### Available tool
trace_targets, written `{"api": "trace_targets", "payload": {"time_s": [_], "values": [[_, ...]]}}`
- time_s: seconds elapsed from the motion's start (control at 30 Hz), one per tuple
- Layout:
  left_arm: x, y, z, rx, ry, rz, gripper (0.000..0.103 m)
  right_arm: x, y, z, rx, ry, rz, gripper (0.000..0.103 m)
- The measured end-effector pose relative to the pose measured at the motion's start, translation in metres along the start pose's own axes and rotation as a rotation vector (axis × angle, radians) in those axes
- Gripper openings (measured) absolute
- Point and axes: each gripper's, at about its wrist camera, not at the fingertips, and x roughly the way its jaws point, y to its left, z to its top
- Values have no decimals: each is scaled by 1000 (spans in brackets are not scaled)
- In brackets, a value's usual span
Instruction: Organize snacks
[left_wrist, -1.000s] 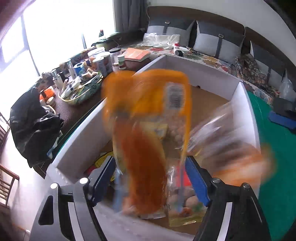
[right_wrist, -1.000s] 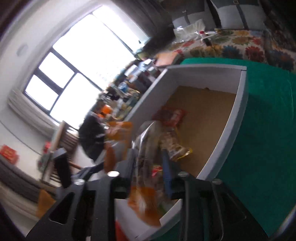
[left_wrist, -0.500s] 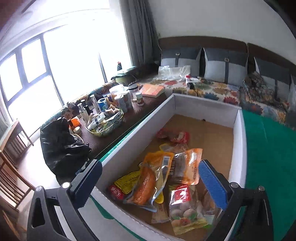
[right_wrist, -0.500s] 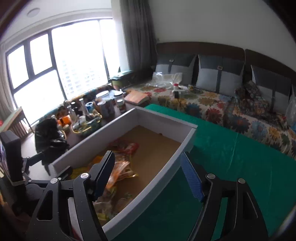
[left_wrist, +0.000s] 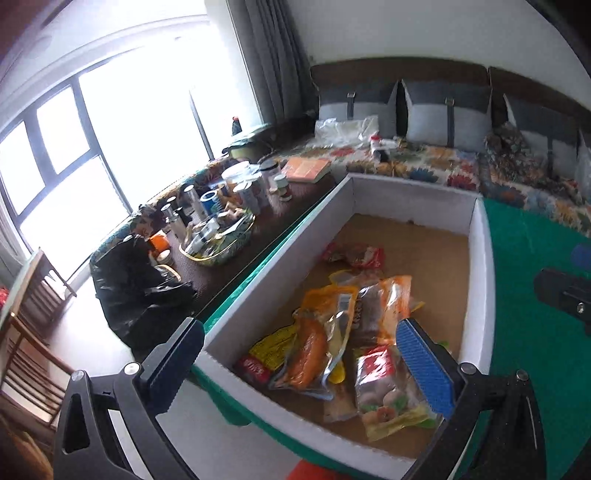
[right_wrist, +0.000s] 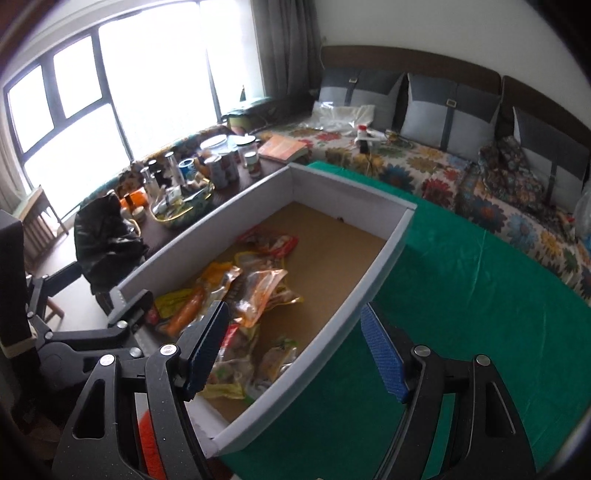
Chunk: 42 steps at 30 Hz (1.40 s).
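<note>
Left gripper (left_wrist: 301, 363) and right gripper (right_wrist: 295, 347) gaped wide, empty; snack packets (left_wrist: 332, 332) lay in box (left_wrist: 480, 266), 6 o'clock end.

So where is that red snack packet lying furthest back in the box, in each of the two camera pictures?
Left wrist view: the red snack packet lies just above centre, on the box floor, beyond the orange packets.
Right wrist view: it lies left of centre, again the farthest packet in the pile.
Shared landmark: the white cardboard box on the green cloth.
</note>
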Motion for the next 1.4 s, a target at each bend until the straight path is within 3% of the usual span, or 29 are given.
{"api": "trace_targets", "payload": {"time_s": [0.53,0.97,1.2,1.4], "values": [[14,20,-2,-53,84,-65,103,11,20,-5,-36,44,-31,77],[12,36,2,-105,99,-80,103,15,38,-3,-36,85,-24,77],[8,52,2,-155,104,-109,103,14,43,-2,-10,97,-61,77],[3,53,5,-136,105,-128,103,11,43,-7,44,107,-82,77]]}}
